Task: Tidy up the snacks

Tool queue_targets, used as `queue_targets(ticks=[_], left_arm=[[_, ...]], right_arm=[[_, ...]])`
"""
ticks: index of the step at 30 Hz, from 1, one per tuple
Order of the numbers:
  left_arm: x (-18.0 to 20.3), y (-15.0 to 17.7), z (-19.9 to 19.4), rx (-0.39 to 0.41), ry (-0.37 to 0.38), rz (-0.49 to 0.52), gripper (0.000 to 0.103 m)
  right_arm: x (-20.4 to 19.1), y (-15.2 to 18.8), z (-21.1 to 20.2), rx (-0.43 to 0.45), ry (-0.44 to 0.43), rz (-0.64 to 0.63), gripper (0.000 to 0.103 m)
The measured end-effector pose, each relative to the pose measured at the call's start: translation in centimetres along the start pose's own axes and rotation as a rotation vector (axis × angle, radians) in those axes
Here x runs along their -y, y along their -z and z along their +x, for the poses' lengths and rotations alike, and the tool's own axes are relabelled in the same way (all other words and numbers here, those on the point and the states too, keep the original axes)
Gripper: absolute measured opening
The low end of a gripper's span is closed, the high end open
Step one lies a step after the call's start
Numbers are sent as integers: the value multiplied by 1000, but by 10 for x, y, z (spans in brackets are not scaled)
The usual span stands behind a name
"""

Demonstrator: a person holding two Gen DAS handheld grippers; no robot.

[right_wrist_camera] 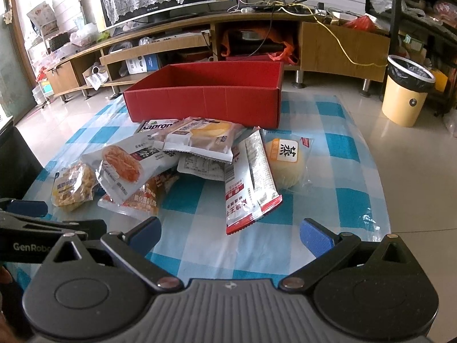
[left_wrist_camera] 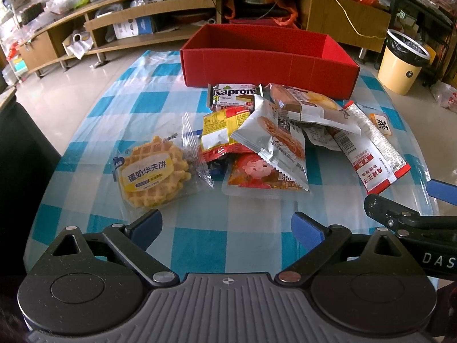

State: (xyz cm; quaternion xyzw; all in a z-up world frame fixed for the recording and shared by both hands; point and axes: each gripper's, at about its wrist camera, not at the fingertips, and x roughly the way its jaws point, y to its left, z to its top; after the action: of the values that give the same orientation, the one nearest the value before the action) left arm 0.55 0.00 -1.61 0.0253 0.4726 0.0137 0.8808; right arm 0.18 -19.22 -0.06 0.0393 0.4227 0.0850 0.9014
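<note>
At the bottom of the left wrist view, the left hand-held gripper (left_wrist_camera: 227,227) stands with its blue-padded fingers wide apart and nothing between them, hovering over the checked cloth of the worktop (left_wrist_camera: 94,131). The right hand-held gripper (right_wrist_camera: 230,235) fills the bottom of the right wrist view in the same way, spread wide and holding nothing; its black finger also shows at the right edge of the left view.

Just beyond the left gripper's fingers, at lower left of that frame, lies a waffle pack (left_wrist_camera: 155,171) in clear wrap, flat on the cloth. To its right sits the snack pile (left_wrist_camera: 271,140): an orange pouch with a cartoon face (left_wrist_camera: 257,175) at the bottom, a white crisps packet (left_wrist_camera: 275,143) leaning over it, a red and yellow sachet (left_wrist_camera: 220,133) at left, and a long white and red packet (left_wrist_camera: 374,154) slanting toward the right edge. A bread pack (left_wrist_camera: 308,105) rests on top of the heap, and a Kapron bar (left_wrist_camera: 232,94) lies behind, near the box. In the right wrist view a round yellow cake pack (right_wrist_camera: 285,160) lies just to the right of the long packet.

Behind the pile, centre frame, stands the open red box (left_wrist_camera: 268,65), nothing visible inside. Past the worktop a cream waste bin (left_wrist_camera: 401,63) stands on the floor at upper right.
</note>
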Motion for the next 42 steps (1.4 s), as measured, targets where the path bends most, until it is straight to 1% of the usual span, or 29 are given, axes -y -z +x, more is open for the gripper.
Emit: queue_targets(ticks=[42], left_arm=[[1,1,1,-6,-4,7,95]], right_arm=[[1,1,5,-33,-9,10,102]])
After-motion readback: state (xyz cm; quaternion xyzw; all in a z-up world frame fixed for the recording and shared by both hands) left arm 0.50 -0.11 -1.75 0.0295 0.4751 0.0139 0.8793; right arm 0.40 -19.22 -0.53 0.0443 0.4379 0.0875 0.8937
